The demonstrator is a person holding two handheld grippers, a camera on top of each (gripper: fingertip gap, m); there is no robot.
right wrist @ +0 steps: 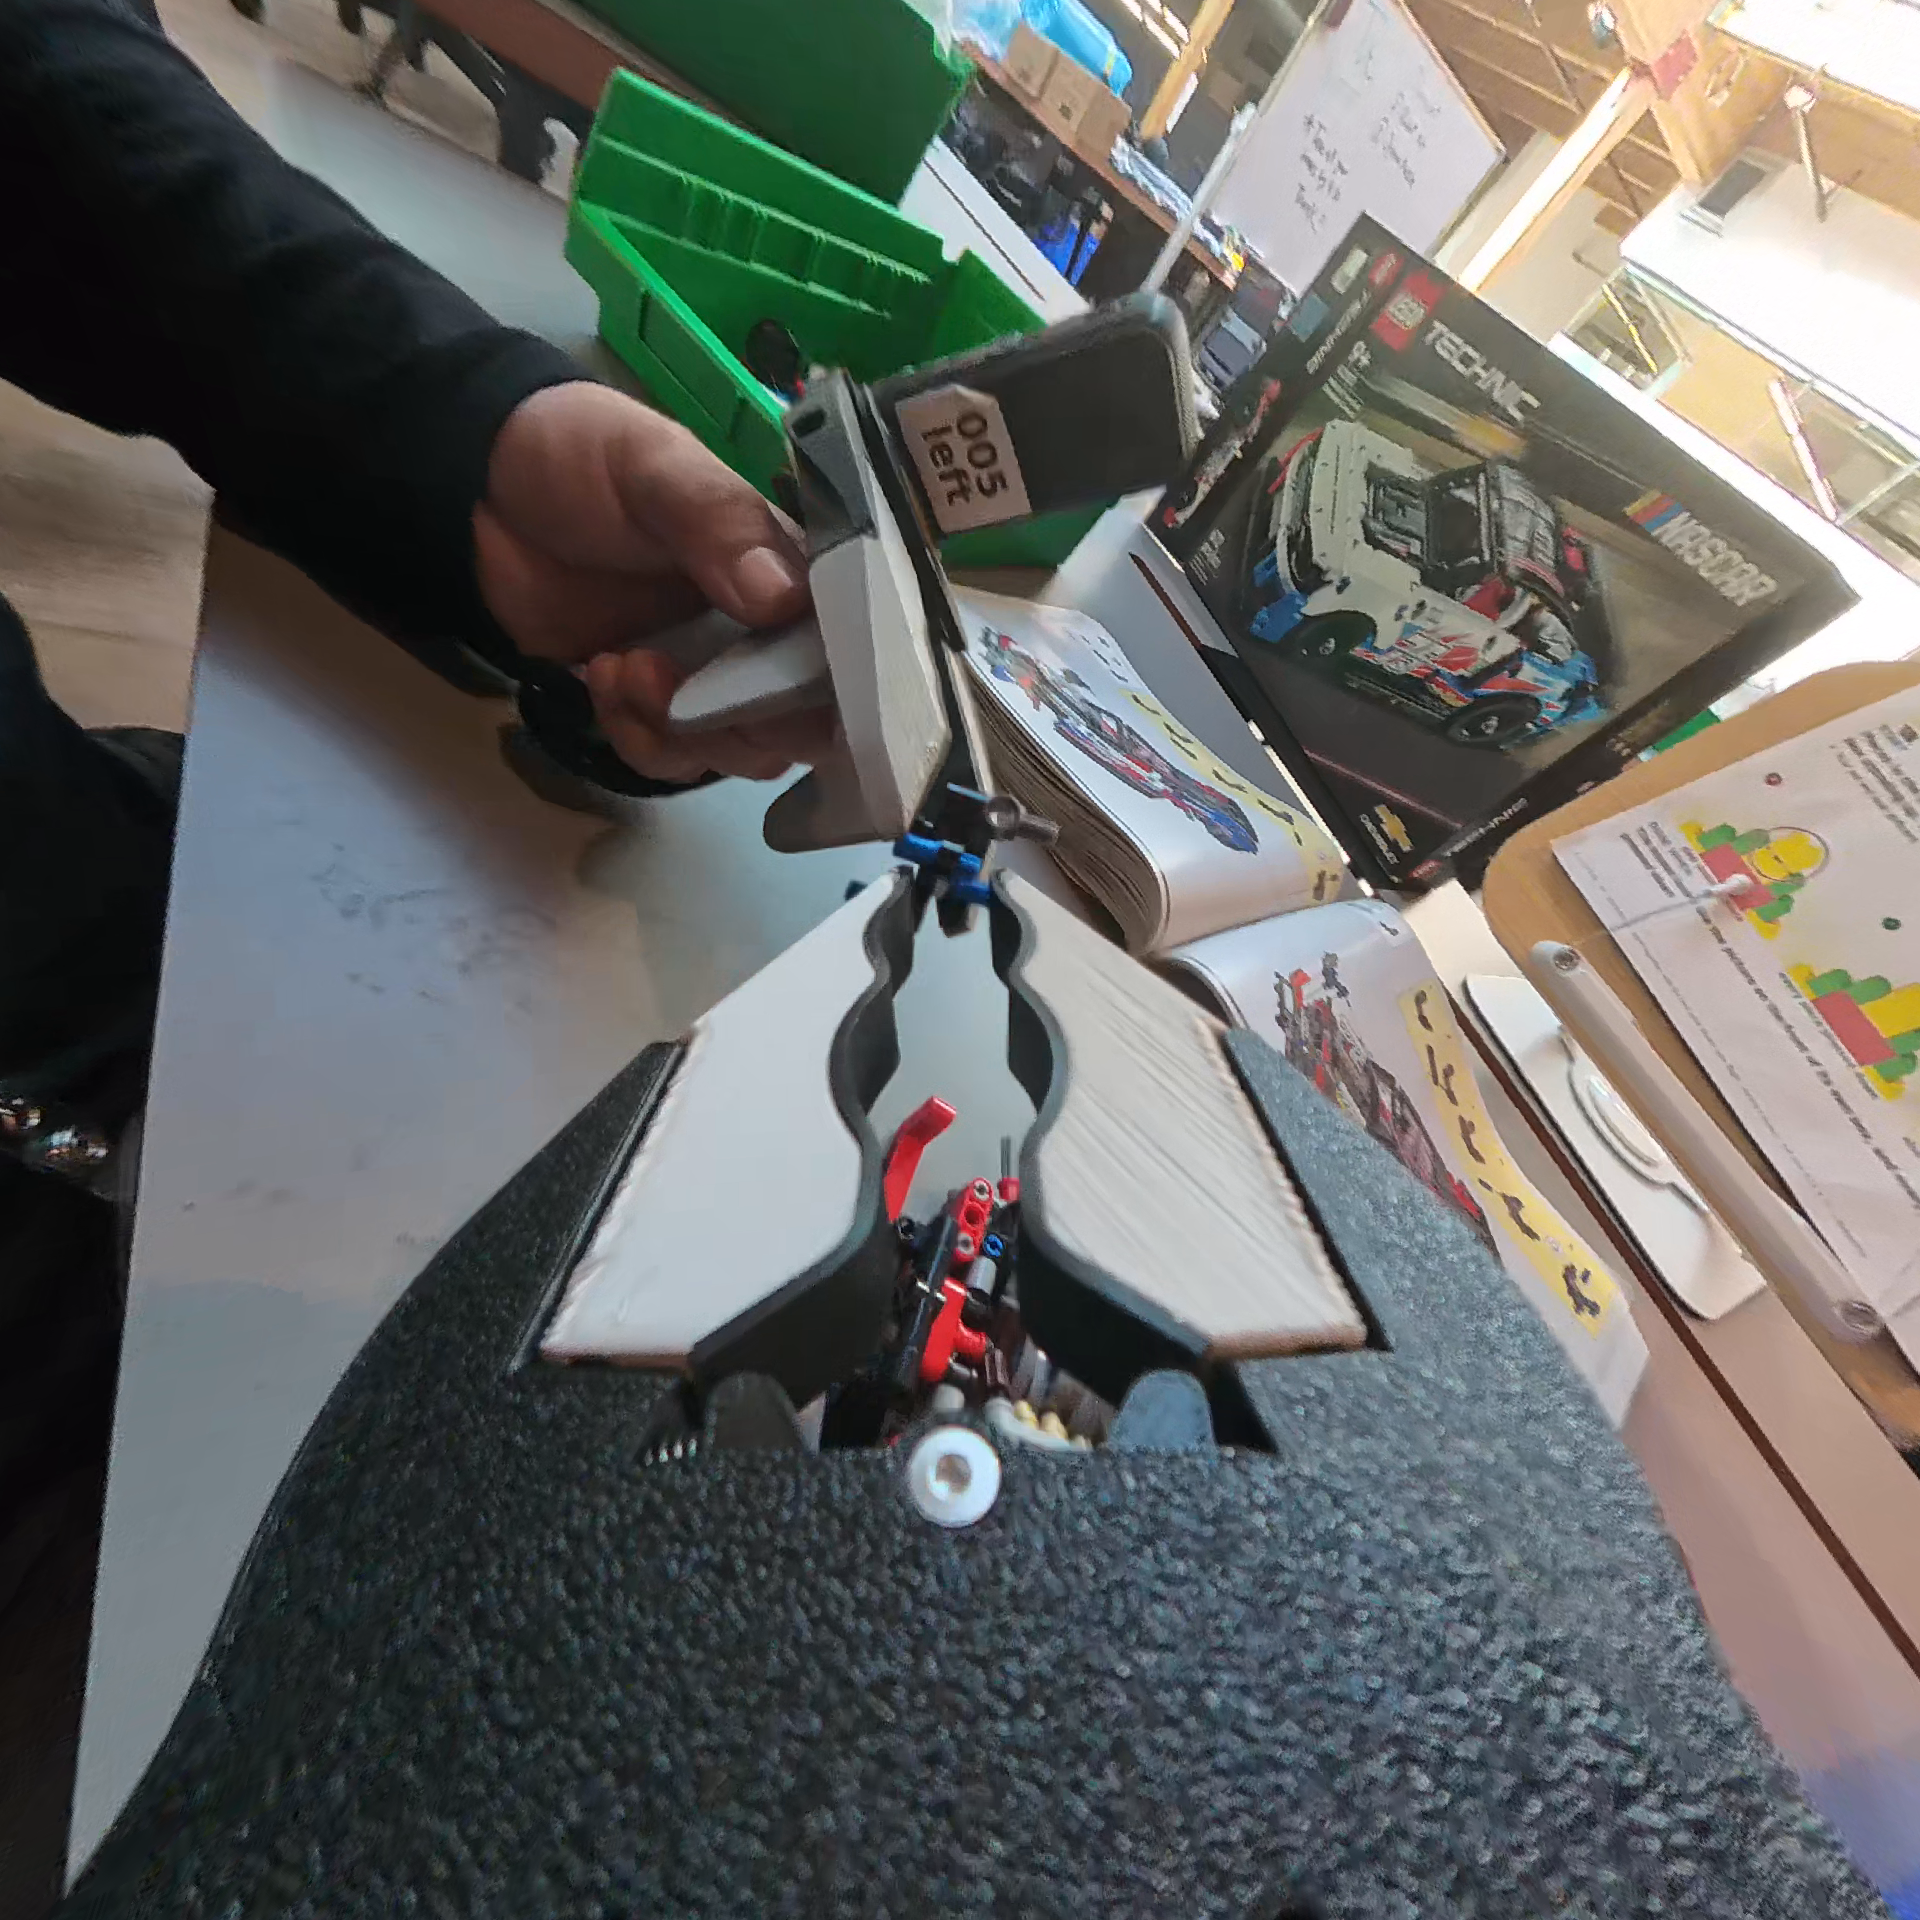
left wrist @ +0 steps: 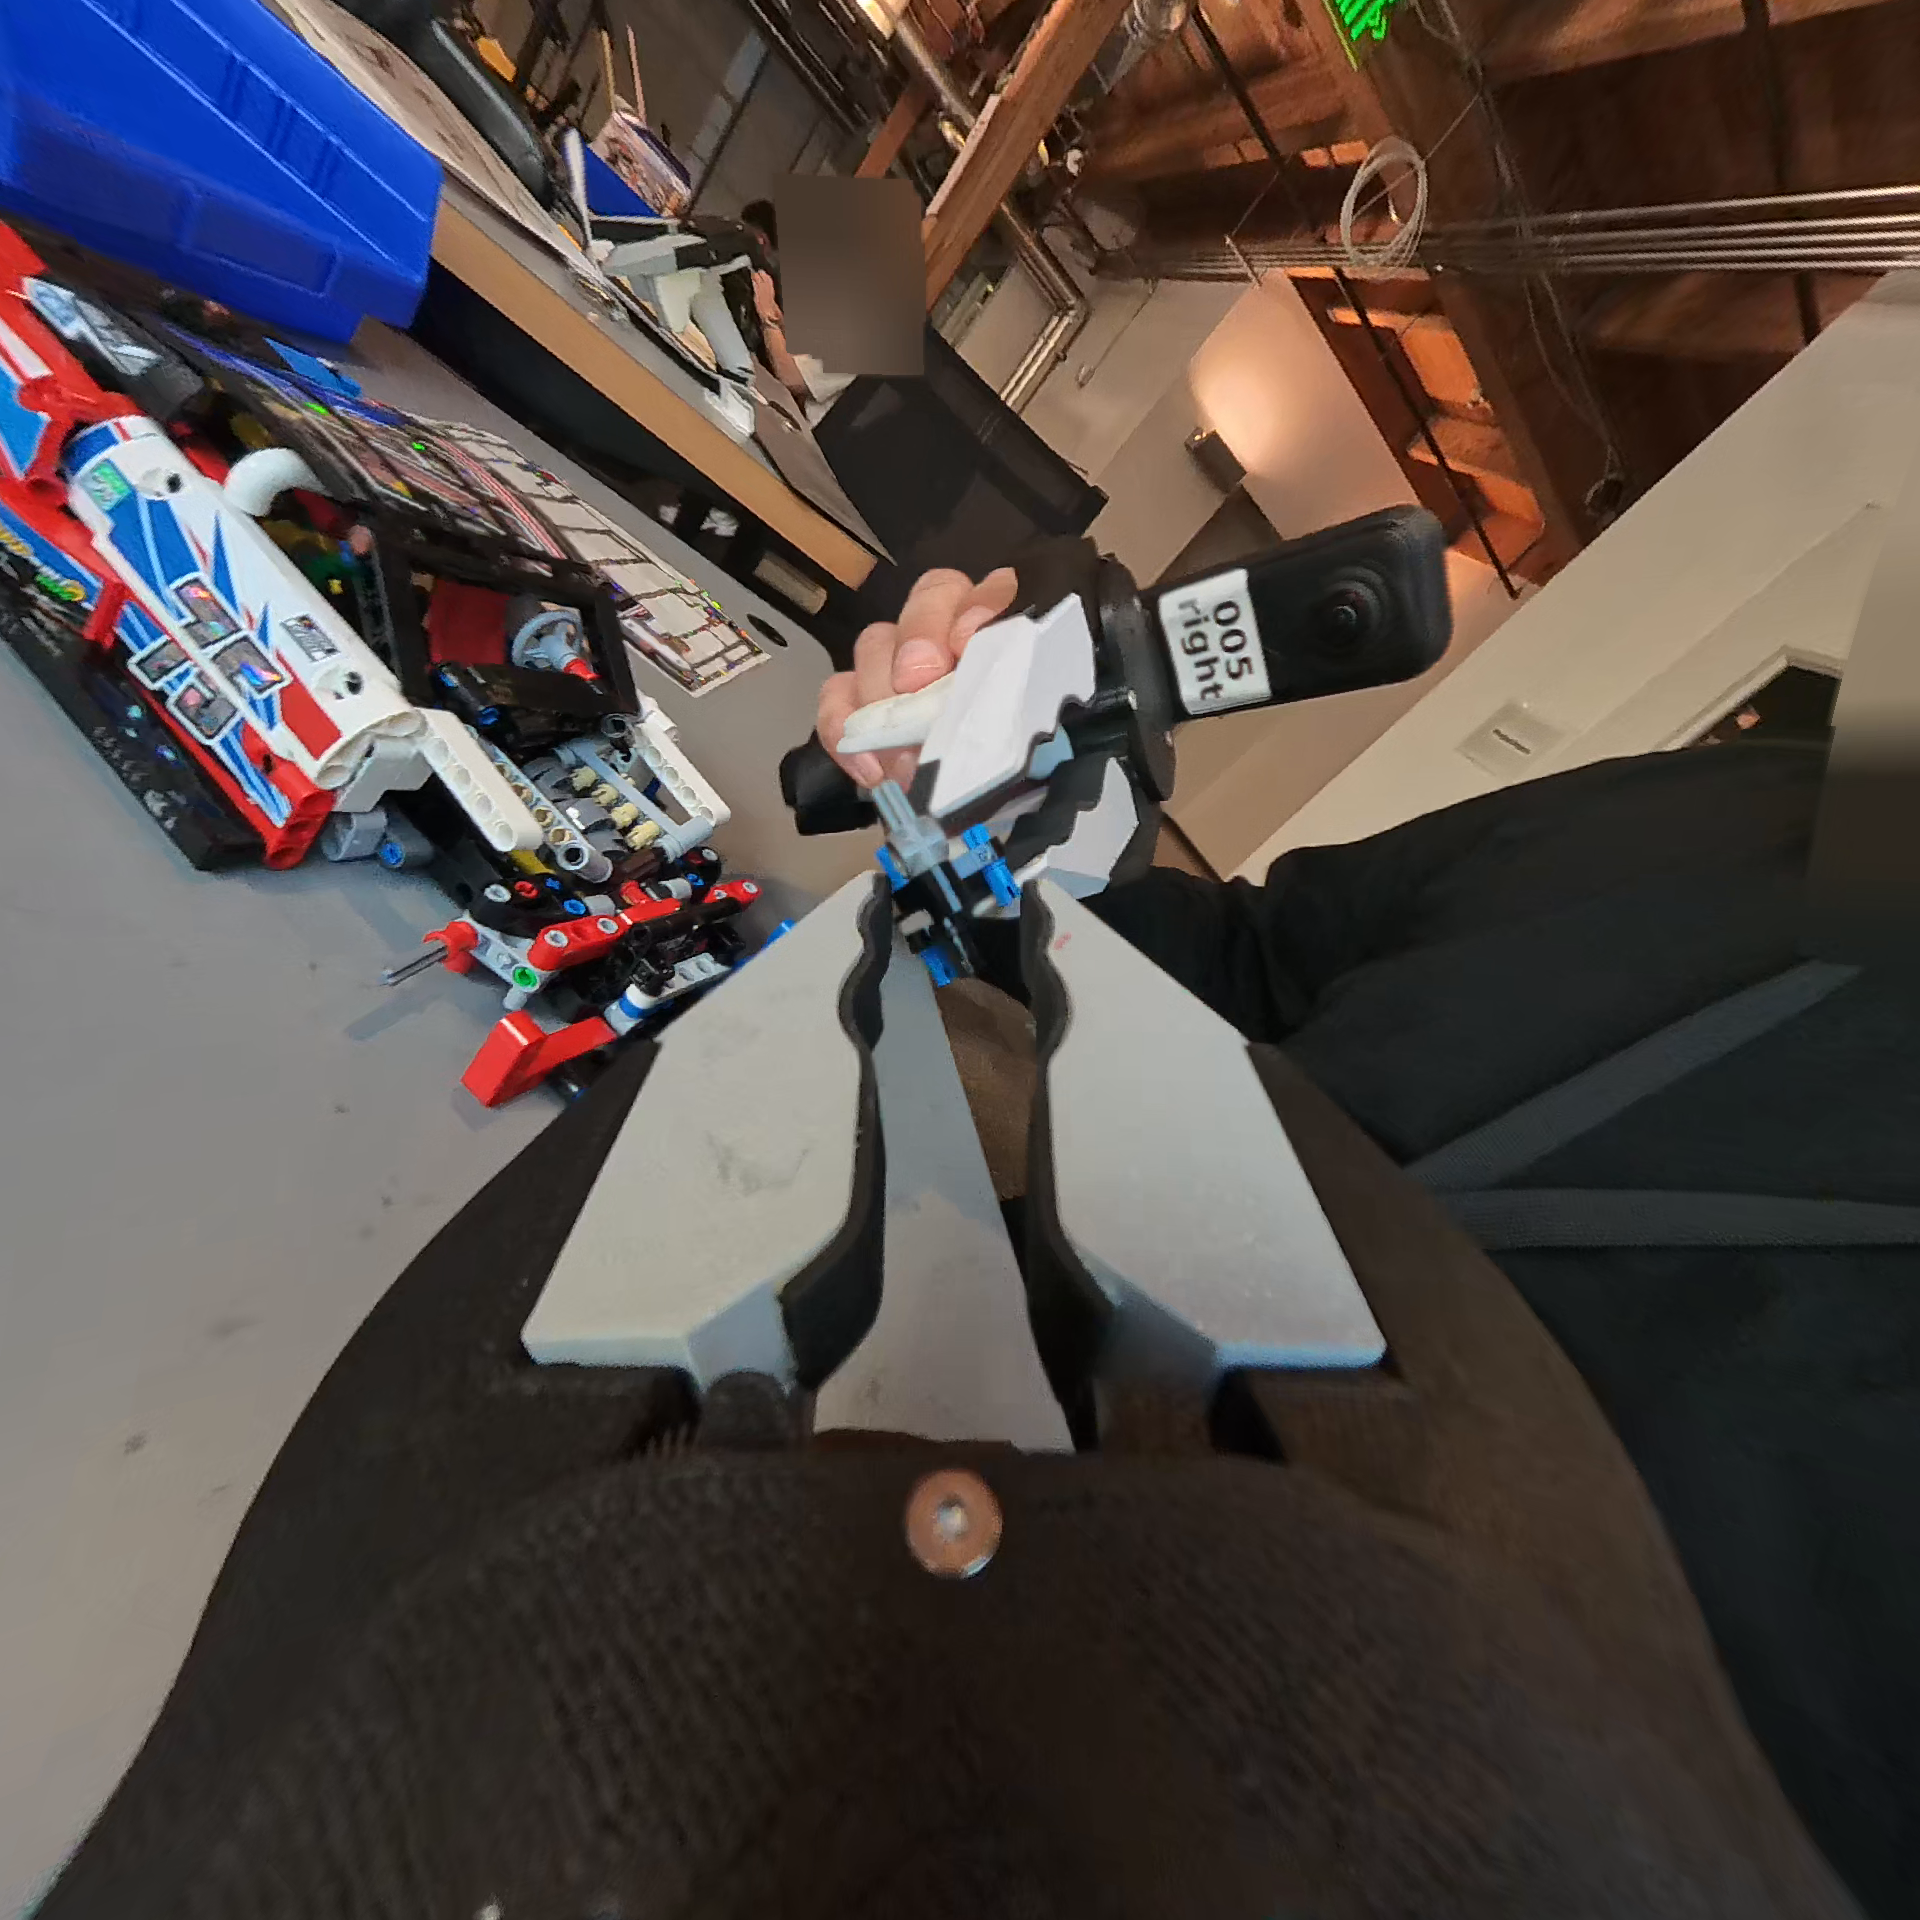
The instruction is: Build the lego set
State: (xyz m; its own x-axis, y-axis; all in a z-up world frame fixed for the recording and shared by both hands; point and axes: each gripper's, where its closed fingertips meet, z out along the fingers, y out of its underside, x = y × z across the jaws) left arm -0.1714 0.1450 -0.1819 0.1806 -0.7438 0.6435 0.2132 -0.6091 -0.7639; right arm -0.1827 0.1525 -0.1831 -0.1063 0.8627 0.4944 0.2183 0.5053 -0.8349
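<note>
Lego sub-assembly [left wrist: 940, 894], a tiny black-and-blue pin cluster, is hanging in the air just right of the half-built car [left wrist: 582, 831]. I'm pinching it with both the left gripper [left wrist: 951, 925] and right gripper [right wrist: 951, 894], jaws clamped on it. I'm guessing it's light and stiff but poppable, so I'm gripping the black beam, not the pins.

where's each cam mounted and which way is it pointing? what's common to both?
Left wrist view: on the left claw, looking along its fingers over the grey table toward the right claw, the hand gripping it, and the half-built red, white and blue car model.
Right wrist view: on the right claw, facing the left claw, its black-sleeved hand and the green bins.
Shared: small black assembly with blue pins, gripped by both.
</note>
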